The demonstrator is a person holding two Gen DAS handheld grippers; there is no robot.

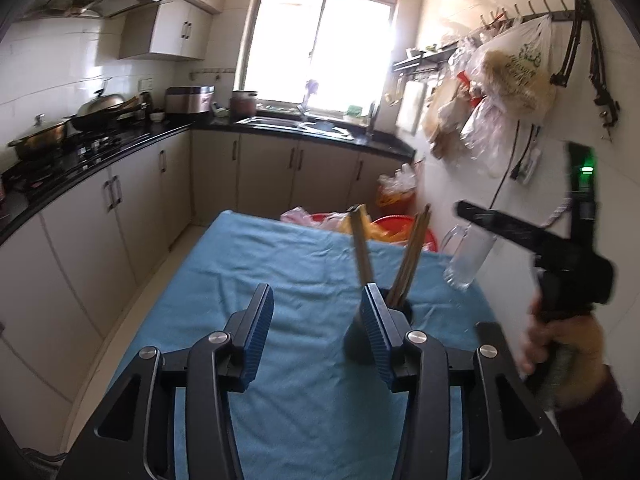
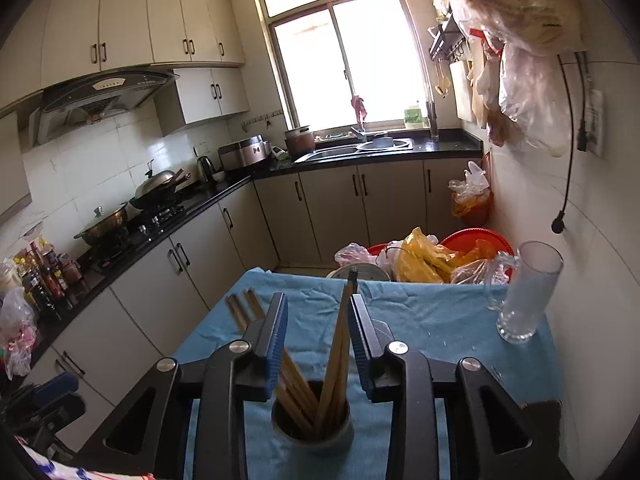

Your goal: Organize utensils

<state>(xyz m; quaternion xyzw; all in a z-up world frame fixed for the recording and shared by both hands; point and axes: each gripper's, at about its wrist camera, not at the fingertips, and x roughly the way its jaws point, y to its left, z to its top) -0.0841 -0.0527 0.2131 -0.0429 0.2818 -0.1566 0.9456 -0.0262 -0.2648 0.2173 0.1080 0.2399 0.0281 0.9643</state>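
The left tool (image 1: 316,336) is matte black, its two fingers (image 1: 256,332) faced with ribbed blue pads and hinged on black link arms capped with round silver screws. The right tool (image 2: 318,344) is built the same way. Its pistol-style black handle carries a green light, and the hand (image 1: 560,344) gripping it ends in a dark purple sleeve.

Table under blue cloth (image 2: 420,320): chopstick holder (image 2: 312,432), glass mug (image 2: 524,296), loose chopsticks (image 2: 244,308).

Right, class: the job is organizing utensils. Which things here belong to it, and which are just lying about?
Belong:
chopsticks
holder cup
loose chopsticks

Lying about:
glass mug
plastic bags
red basins
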